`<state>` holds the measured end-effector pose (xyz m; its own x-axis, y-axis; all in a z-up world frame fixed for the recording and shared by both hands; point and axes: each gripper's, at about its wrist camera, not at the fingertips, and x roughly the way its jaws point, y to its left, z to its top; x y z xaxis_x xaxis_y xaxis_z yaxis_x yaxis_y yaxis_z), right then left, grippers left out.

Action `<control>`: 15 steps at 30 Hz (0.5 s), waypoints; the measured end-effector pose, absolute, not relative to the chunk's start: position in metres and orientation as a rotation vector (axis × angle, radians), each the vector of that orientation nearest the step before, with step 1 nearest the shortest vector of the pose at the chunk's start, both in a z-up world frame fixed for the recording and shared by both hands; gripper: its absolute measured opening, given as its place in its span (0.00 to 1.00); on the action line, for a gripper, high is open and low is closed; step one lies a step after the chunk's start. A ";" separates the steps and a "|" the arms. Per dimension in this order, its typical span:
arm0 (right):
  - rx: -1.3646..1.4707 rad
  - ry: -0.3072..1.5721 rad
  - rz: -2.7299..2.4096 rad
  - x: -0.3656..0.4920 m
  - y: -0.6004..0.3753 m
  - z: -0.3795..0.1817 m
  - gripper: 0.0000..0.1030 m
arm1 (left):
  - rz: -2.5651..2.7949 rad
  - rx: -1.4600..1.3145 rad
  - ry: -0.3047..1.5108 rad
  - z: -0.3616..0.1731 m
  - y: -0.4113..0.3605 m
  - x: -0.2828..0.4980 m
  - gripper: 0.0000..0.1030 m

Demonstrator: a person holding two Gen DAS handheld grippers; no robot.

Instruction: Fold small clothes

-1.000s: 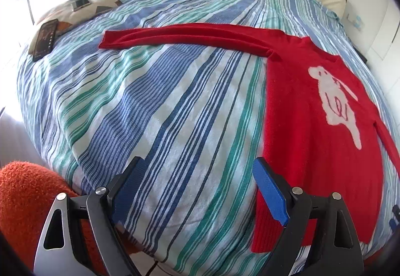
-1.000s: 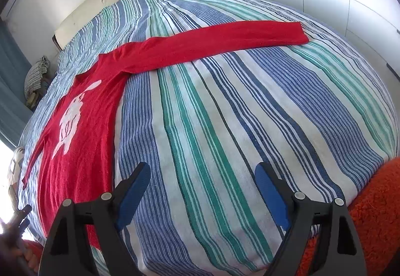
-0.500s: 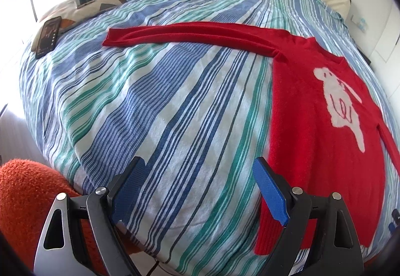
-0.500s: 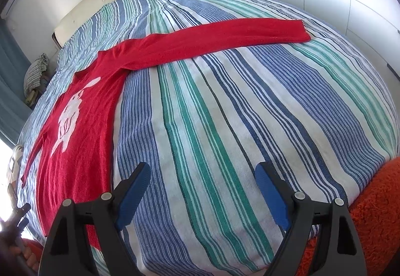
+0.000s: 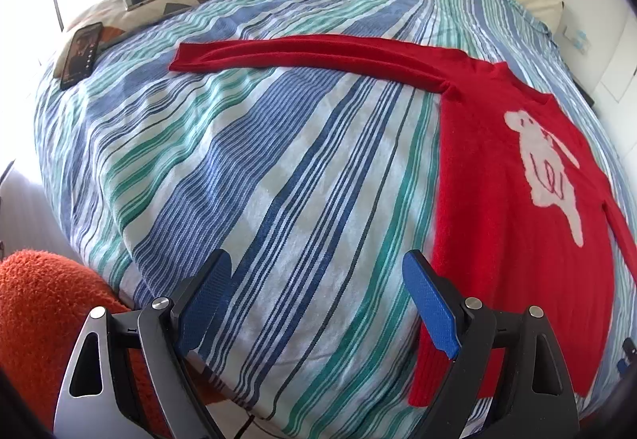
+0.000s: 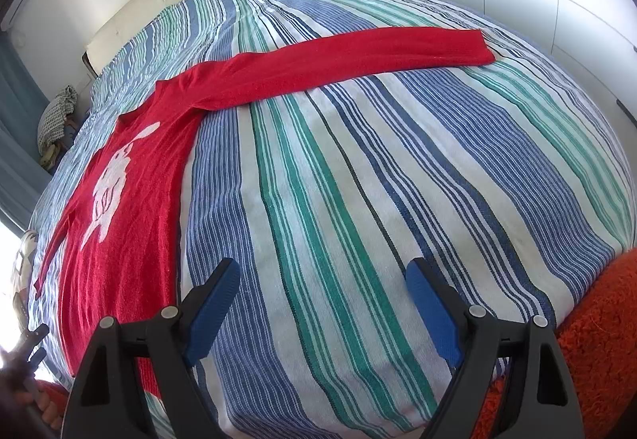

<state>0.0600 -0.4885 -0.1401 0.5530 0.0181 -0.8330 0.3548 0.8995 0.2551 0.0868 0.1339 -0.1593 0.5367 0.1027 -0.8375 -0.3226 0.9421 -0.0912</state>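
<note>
A red sweater (image 5: pixel 513 200) with a white animal motif lies flat on a striped bed (image 5: pixel 278 180), filling the right of the left wrist frame, one sleeve (image 5: pixel 318 53) stretched toward the upper left. The left gripper (image 5: pixel 318 299) and right gripper (image 6: pixel 322 303) both hover with jaws wide and nothing between them. In the right wrist frame the other sleeve (image 6: pixel 358 57) runs across the top. The knit looks loose: a pinch could gather the bedcover too, or drag the body askew. A phone (image 5: pixel 79 53) sits on a pillow (image 5: pixel 135 7) at upper left.
</note>
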 end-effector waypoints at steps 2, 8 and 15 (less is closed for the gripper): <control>0.426 0.970 -0.206 0.060 -0.489 -0.140 0.82 | 0.256 -0.247 0.975 -0.159 0.134 0.087 0.87; 0.431 0.969 -0.205 0.059 -0.489 -0.140 0.82 | 0.258 -0.244 0.976 -0.159 0.134 0.087 0.87; 0.429 0.971 -0.206 0.059 -0.489 -0.140 0.82 | 0.262 -0.242 0.983 -0.161 0.135 0.087 0.87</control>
